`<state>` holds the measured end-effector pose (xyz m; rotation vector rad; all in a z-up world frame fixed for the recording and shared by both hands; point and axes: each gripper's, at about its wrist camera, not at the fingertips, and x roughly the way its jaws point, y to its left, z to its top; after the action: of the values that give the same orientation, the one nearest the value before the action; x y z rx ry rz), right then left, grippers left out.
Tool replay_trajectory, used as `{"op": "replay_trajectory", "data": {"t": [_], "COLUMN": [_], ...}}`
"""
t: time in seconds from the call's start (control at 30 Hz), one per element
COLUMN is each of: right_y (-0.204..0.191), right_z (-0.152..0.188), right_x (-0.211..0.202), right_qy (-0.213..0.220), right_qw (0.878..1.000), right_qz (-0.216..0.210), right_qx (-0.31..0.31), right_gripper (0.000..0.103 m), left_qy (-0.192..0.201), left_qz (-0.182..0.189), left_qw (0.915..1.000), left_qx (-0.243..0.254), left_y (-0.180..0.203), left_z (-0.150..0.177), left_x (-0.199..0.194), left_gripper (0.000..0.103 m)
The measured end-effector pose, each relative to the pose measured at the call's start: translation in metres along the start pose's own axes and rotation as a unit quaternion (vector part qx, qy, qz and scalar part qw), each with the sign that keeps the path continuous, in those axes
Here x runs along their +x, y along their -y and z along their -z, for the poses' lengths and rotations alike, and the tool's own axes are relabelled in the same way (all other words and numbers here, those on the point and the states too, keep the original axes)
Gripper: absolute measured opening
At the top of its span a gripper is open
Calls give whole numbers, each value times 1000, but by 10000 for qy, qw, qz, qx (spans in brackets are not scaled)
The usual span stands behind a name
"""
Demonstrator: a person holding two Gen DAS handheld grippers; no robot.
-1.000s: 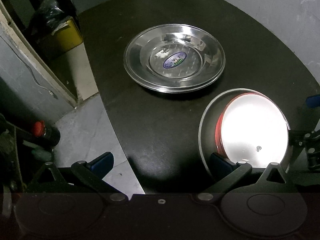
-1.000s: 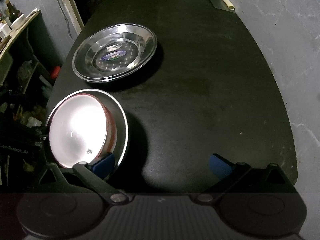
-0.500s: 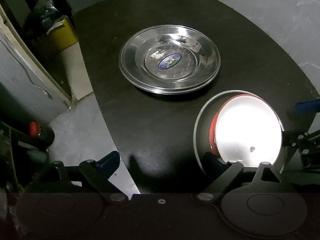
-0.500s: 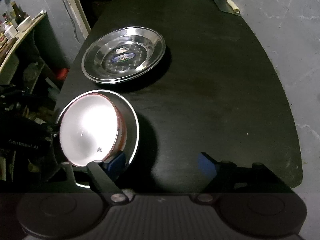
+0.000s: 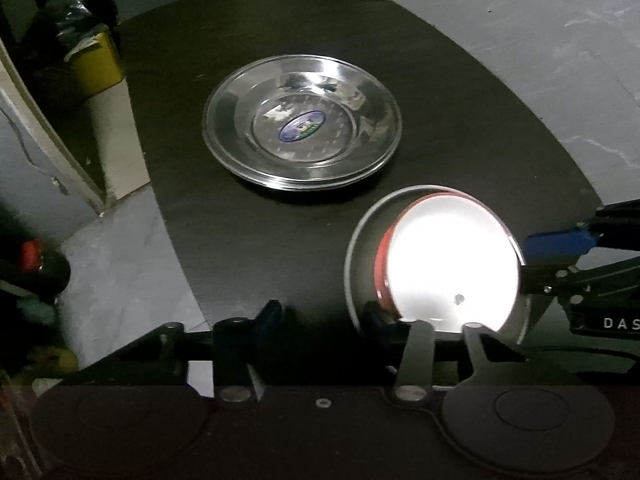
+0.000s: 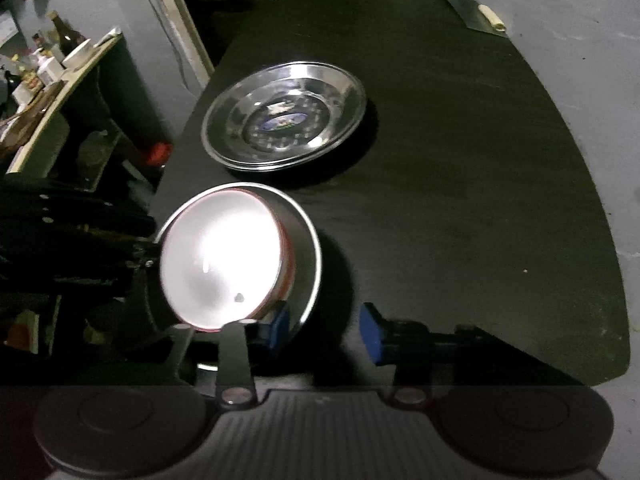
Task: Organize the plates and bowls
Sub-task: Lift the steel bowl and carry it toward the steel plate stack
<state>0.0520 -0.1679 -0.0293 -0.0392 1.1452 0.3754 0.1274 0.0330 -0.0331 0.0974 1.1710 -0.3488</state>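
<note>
We see a red bowl (image 5: 448, 264) with a glaring white inside nested in a steel bowl (image 5: 356, 256) at the near edge of the black table (image 5: 460, 120), and a stack of steel plates (image 5: 302, 128) farther back, well apart. Our left gripper (image 5: 324, 314) and right gripper (image 6: 324, 326) flank the bowls' rims, each with one finger inside the steel rim. Both jaws are closing, narrowed about halfway, and whether the pads press yet we cannot tell.

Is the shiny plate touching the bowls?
Apart. In the left wrist view a strip of black table shows between the shiny plate and the bowls.
</note>
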Motion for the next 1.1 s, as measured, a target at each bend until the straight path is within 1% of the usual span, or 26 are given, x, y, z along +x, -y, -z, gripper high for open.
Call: {"op": "replay_trajectory", "data": {"t": [0.03,0.07,0.1,0.13,0.17,0.2,0.4,0.9,1.1], "right_y": [0,-1,-2,-3,-5,-6,-4,4,-2], "right_z": [0,0,1,1,1,2,2,2,-2], "right_x": [0,0,-1,-1,-2,-3,-4,1,7], "right_qy": [-6,-13,-16,-12,-5,0,5,-31,-133], "right_qw": [10000,9998,9997,9995,9993,9991,9989,9981,9986], "right_qz": [-81,-180,-254,-308,-344,-372,-438,-612,-509], "right_qx": [-10,-27,-52,-93,-141,-184,-137,95,-82], "right_gripper": [34,32,28,23,21,19,19,20,22], "left_qy": [31,54,73,85,93,99,111,157,179], "left_qz": [56,105,153,183,201,191,207,148,132], "left_qw": [10000,9999,9999,9998,9997,9997,9997,9997,9997], "left_qx": [3,12,34,61,82,105,65,130,134], "left_y": [1,1,3,4,5,6,6,7,7], "left_z": [0,0,0,0,-1,-1,0,1,2], "left_x": [-1,-1,-1,-1,-1,-1,-2,-3,-3], "left_gripper": [31,26,18,12,10,10,10,10,9]}}
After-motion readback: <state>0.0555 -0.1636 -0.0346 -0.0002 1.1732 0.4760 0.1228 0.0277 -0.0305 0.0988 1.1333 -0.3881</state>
